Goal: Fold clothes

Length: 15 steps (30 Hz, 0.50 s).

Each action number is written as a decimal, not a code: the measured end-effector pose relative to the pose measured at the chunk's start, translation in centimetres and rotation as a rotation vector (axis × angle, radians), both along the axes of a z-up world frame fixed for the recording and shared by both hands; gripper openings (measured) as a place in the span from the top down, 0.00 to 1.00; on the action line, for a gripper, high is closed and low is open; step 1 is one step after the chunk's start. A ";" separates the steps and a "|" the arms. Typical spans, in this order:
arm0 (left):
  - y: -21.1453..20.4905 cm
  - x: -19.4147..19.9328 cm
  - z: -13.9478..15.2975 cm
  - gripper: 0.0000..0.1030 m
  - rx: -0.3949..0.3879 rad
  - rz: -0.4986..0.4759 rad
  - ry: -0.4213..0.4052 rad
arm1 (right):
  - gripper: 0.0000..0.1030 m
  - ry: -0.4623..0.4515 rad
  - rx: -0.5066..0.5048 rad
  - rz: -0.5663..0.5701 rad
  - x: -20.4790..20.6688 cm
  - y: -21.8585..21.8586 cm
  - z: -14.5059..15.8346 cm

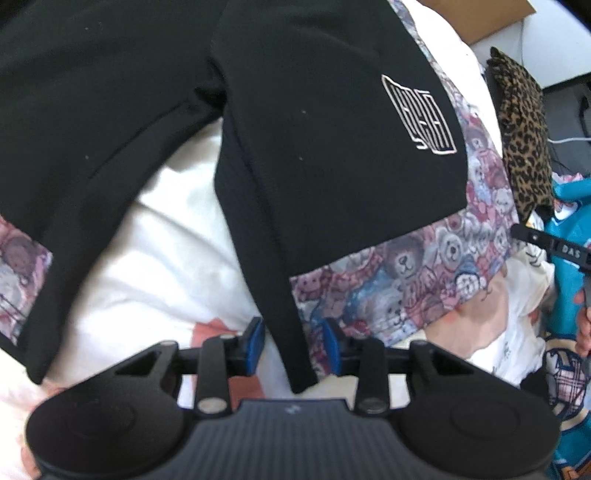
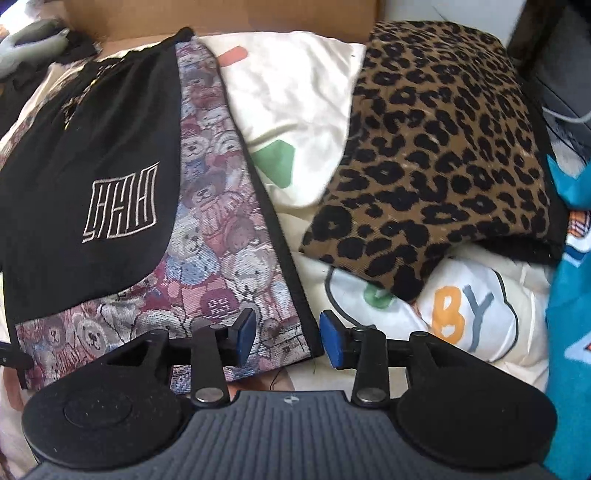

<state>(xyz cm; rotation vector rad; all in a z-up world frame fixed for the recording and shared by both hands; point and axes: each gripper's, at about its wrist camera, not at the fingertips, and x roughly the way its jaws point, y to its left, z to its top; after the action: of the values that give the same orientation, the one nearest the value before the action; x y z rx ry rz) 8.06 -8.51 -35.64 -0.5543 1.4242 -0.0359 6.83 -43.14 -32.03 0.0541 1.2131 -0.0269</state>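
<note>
Shorts (image 1: 314, 155) lie flat on bedding (image 1: 147, 266), left gripper (image 1: 293, 345) and right gripper (image 2: 286, 338) spread-jawed astride their hem edges, gripping nothing.

Looked like a bedroom at home. I was working over a bed: a soft cream bedsheet (image 2: 295, 92) with coloured shapes and cartoon lettering, rumpled like bedding. A leopard-print cushion (image 2: 443, 147) lay on it, a teal printed fabric (image 2: 569, 332) bunched at the right edge. A cardboard box (image 2: 229, 14) stood behind, and a white cable (image 1: 569, 140) ran off to the side. Domestic clutter, nothing industrial.
</note>
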 end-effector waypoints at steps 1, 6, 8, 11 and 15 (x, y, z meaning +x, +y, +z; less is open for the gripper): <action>-0.1 -0.1 0.0 0.64 0.003 -0.006 -0.002 | 0.56 0.002 -0.001 0.009 0.1 0.1 -0.1; -0.1 -0.1 0.0 0.64 -0.007 0.008 0.004 | 0.71 0.027 0.003 0.047 0.3 0.8 -1.1; 0.0 -0.1 0.1 0.65 -0.005 0.009 0.005 | 0.86 0.039 0.002 0.056 0.4 0.9 -1.3; 0.0 -0.1 0.2 0.65 0.000 0.012 0.002 | 0.93 0.051 0.016 0.046 0.5 0.7 -1.4; 0.3 -0.1 0.3 0.65 0.003 0.023 -0.001 | 0.96 0.052 0.052 -0.005 0.6 -0.2 -1.0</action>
<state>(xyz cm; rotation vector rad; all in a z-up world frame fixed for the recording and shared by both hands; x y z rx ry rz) 7.93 -8.24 -35.34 -0.5681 1.4169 -0.0160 7.45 -43.37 -33.00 0.1023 1.2661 -0.0011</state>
